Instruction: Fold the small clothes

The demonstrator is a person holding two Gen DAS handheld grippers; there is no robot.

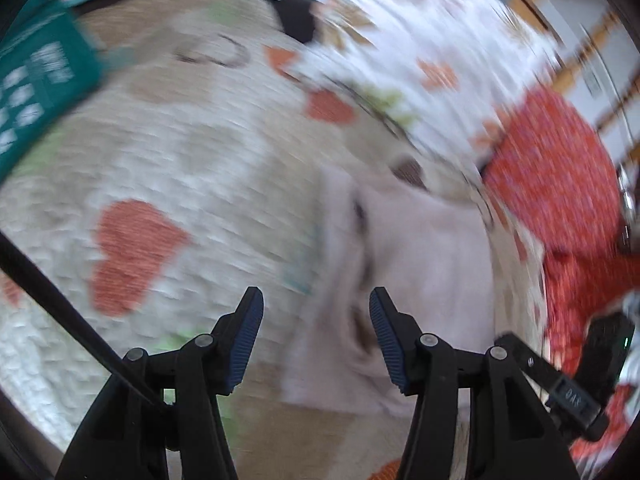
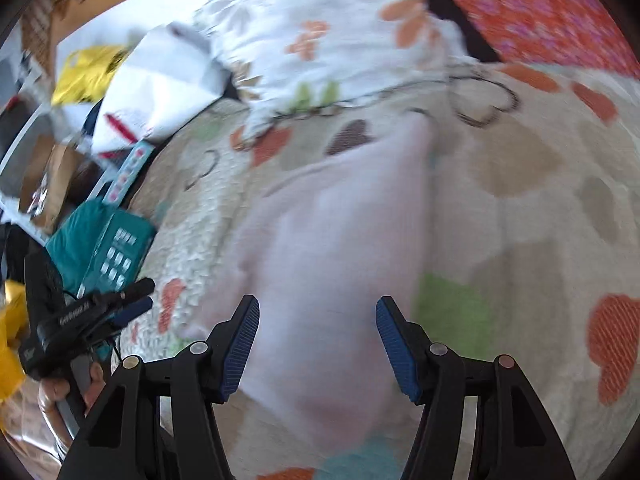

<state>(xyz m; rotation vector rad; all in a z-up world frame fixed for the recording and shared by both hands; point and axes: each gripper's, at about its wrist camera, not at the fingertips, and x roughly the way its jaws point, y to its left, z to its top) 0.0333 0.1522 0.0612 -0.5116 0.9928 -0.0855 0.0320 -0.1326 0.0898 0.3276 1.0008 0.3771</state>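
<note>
- Centrally, a small pale pink cloth garment lies on a quilted cream bedspread with orange hearts and green patches; soft, smooth fabric, no print that can be made out through the blur.
- Seen from the left wrist, same pale pink garment shows creases and a dark fold line near its middle; edges look doubled over, though the exact fold cannot be told.
- Right gripper: blue-padded jaws spread, nothing pinched; the garment lies beyond and below them, pads not pressing on it.
- Left gripper: jaws spread partway, empty; the pink cloth shows in the gap and past the right-hand pad, contact not clear.
- Long axis in the right wrist view runs from the bottom centre up toward the upper right, the far end narrowing to a corner near a dark brown heart.
- Garment sits near a white floral pillow, apart from a teal box at the bed's edge.
</note>
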